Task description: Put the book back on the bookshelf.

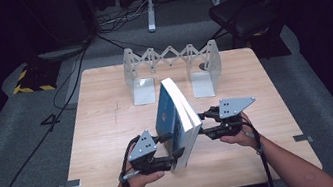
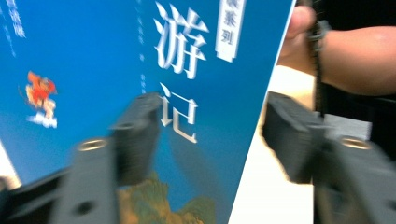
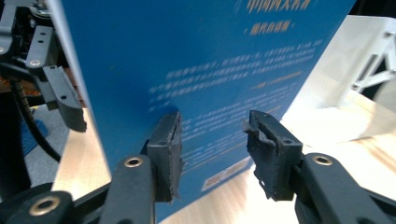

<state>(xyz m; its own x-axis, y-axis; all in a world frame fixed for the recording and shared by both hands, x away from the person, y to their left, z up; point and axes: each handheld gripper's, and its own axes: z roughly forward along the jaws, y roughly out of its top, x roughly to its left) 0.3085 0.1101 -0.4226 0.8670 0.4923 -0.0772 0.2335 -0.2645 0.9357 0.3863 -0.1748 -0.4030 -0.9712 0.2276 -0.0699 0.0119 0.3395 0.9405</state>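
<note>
Your left claw (image 1: 176, 148) and right claw (image 1: 203, 124), both apart, flank the stiff, tippy book (image 1: 175, 122); clamp its lower edge at 6 o'clock.

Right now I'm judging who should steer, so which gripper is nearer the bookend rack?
Right. The right gripper sits beside the book, just before the rack; the left gripper is farther back, toward the person.
</note>
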